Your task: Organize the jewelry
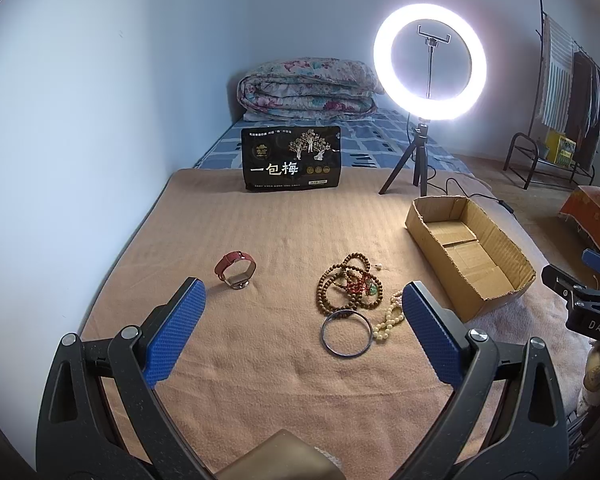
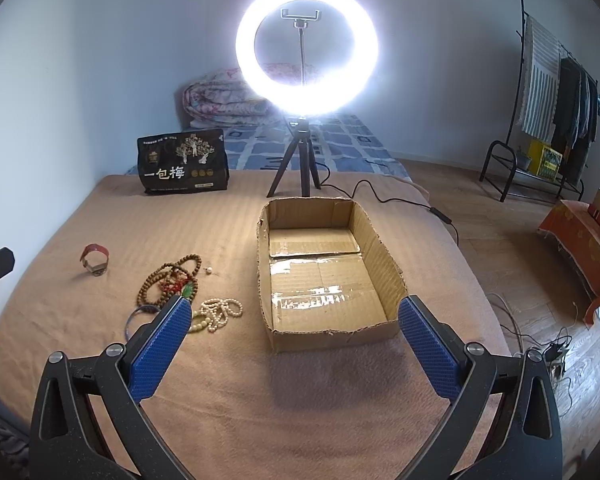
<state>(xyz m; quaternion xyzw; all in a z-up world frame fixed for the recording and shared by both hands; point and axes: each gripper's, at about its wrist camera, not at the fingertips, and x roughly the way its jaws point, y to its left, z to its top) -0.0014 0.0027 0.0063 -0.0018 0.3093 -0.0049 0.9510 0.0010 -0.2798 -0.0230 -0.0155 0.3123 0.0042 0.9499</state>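
On the tan blanket lies a pile of jewelry: a red-strap watch, tangled brown bead strands with a red and green piece, a metal bangle and cream pearl beads. My left gripper hovers open just short of the pile, with nothing between its fingers. The empty cardboard box stands to the right of the pile. My right gripper is open in front of the box's near wall. The bead strands, pearl beads and watch lie to its left.
A lit ring light on a tripod stands behind the box, its cable trailing right. A black snack bag and a folded quilt sit further back. The bed edge drops to the floor at right, near a clothes rack.
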